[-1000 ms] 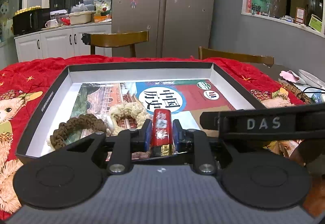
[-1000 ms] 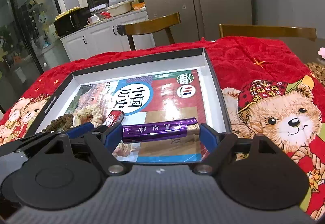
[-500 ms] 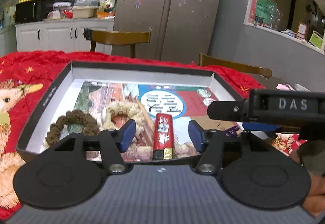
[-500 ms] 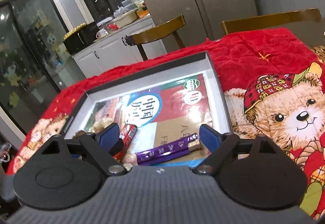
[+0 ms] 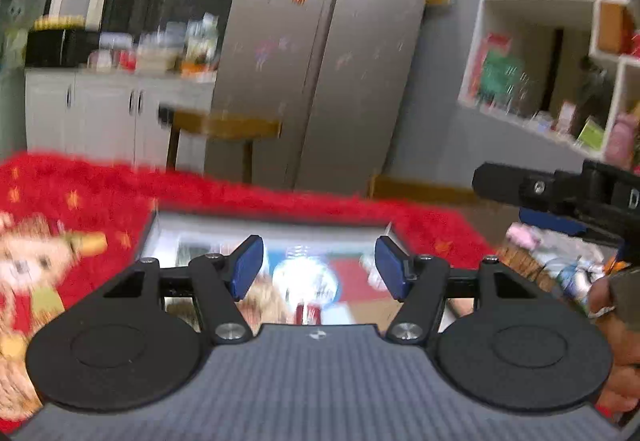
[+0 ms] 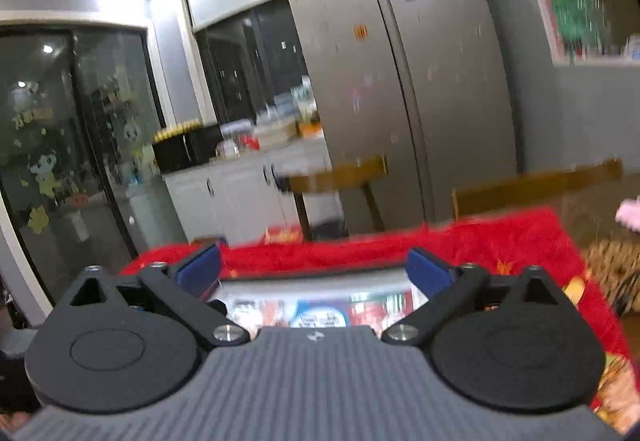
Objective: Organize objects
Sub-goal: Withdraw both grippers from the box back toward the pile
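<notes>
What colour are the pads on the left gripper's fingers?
Blue pads on black fingers, clearest in the left wrist view.

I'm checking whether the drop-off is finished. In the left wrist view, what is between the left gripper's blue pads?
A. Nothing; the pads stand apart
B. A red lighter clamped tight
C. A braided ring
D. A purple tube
A: the left gripper shows its blue pads set wide apart with nothing between them, while the red lighter lies below in the box.
</notes>
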